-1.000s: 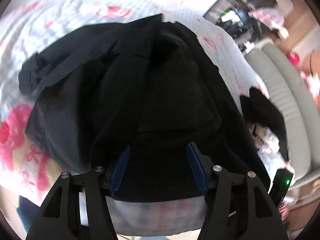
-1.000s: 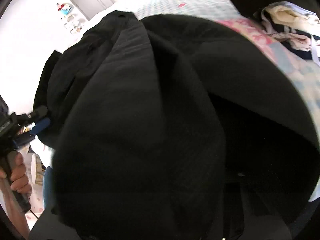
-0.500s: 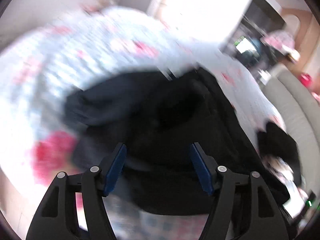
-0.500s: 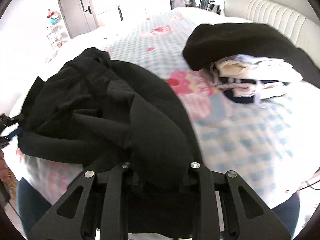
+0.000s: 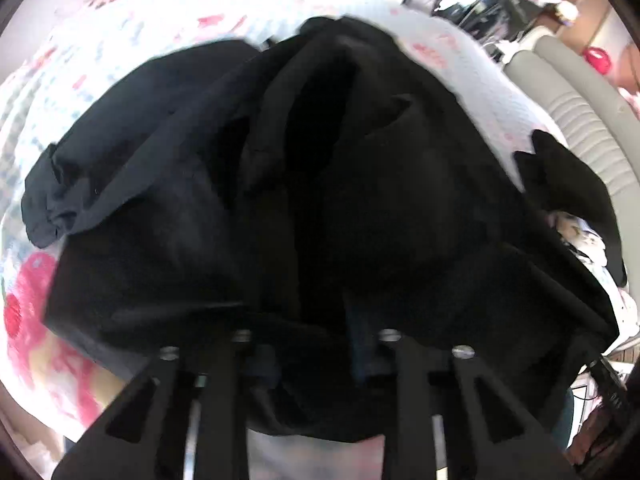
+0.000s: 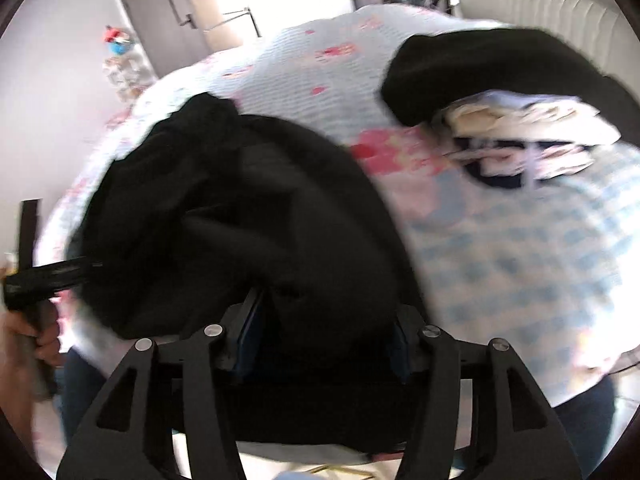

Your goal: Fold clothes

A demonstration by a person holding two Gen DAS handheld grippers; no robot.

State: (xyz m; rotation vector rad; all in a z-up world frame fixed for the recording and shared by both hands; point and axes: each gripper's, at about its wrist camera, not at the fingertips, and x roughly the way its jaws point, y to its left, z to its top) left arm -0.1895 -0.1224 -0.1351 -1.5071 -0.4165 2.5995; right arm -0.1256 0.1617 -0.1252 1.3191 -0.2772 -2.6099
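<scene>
A crumpled black garment lies on the bed and fills most of the left wrist view. My left gripper is at its near edge, fingers drawn close together and buried in the cloth, shut on it. In the right wrist view the same garment is heaped at centre left. My right gripper is open at the near hem, both blue pads showing and loose cloth bulging between them. The left gripper's body shows at the left edge, held by a hand.
The bed has a pale checked cover with pink prints. A pile of other clothes topped by a black item sits at the right, near a padded cream headboard. A grey door is behind.
My right gripper has opened and let go of the garment, which dropped onto the bed. My left gripper's fingers have drawn together on the garment's near edge.
</scene>
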